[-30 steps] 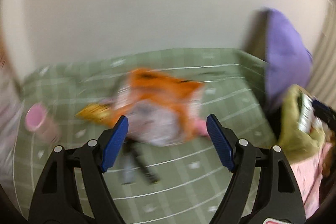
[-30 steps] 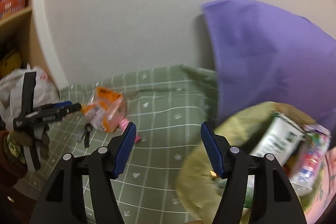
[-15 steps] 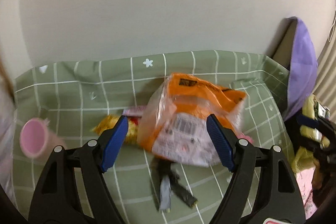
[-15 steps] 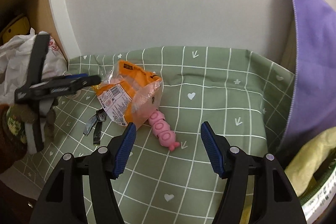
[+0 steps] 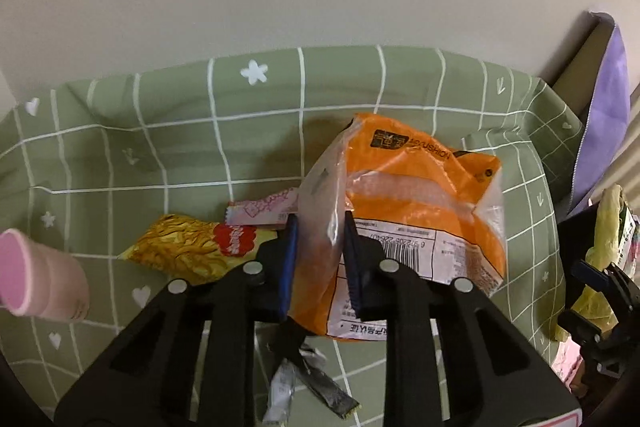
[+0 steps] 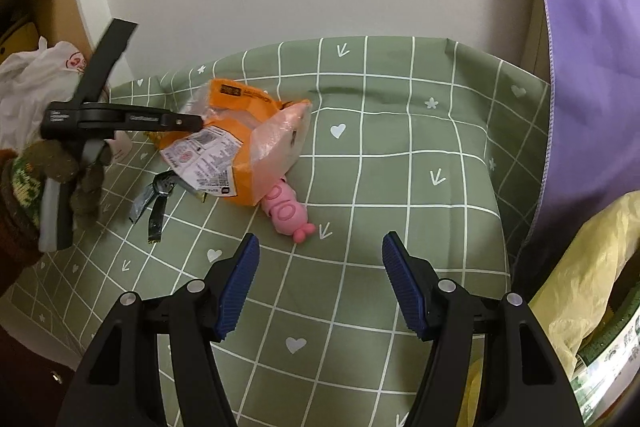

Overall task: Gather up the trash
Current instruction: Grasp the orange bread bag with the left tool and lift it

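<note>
Orange wrapper [image 5: 404,223] is lying on the green checked desk [image 5: 160,147], and I am closing the left gripper [image 5: 318,259] on its clear crumpled edge; its fingers [image 5: 289,263] are nearly together with the plastic pinched between them. Around it I am seeing more litter not yet picked up: a yellow snack packet [image 5: 188,251], a pink-printed wrapper [image 5: 266,209], dark foil scraps [image 5: 312,387] and a pink cup [image 5: 36,275]. A pink toy [image 6: 288,213] is lying just beside the wrapper. My right gripper [image 6: 316,287] is hovering with fingers wide apart, holding nothing. The yellow trash bag [image 6: 580,287] at the right already holds cartons, so I judge collecting is partly done.
</note>
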Demonstrator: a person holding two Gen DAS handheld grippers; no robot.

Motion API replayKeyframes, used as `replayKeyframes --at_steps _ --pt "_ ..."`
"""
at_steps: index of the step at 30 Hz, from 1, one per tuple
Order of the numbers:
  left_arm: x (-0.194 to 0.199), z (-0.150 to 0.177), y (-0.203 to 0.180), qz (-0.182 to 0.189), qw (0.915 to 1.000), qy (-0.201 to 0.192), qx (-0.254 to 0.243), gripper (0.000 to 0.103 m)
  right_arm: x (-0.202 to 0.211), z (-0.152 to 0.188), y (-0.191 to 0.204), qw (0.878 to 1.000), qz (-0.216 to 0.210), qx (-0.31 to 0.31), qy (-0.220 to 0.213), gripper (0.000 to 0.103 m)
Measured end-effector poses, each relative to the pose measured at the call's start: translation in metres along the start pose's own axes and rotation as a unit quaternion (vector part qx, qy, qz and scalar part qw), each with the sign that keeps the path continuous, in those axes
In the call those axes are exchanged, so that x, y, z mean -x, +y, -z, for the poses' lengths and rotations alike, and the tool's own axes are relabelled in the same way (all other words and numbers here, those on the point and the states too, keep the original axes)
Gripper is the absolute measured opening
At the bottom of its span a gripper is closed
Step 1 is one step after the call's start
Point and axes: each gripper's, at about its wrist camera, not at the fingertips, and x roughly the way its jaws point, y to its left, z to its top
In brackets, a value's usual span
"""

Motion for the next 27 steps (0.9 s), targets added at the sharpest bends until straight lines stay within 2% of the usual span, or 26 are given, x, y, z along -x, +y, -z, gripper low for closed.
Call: replayKeyframes --at_steps 8,11,13,17,21,24,27 --pt "0.069 0.013 0.014 -0.008 0.9975 -0.056 0.042 0.020 0.000 -0.006 0.012 1.000 -0.026 0.012 -0.006 0.060" --pt "0.103 0.037 0.031 -0.016 0.9943 -0.077 0.072 0.020 -0.001 -0.006 0.017 0.999 -0.044 0.010 -0.005 0.060" --pt "0.121 0.057 0.040 -0.036 0.9929 -0.083 0.077 0.020 -0.004 -0.007 0.022 0.999 -0.053 0.012 -0.004 0.060" --pt "0.139 0.097 0.051 -0.079 0.9920 -0.073 0.066 0.020 -0.015 -0.009 0.038 0.997 -0.080 0.014 0.003 0.060" --pt "0.147 0.129 0.079 -0.110 0.9890 -0.042 0.090 0.021 -0.027 -0.019 0.061 0.994 -0.110 0.028 0.009 0.060" --pt "0.148 0.141 0.087 -0.134 0.9850 -0.032 0.104 0.022 -0.039 -0.028 0.084 0.991 -0.118 0.058 0.014 0.060" --pt "0.149 0.148 0.095 -0.140 0.9830 -0.029 0.115 0.028 -0.053 -0.035 0.103 0.988 -0.128 0.086 0.022 0.060"
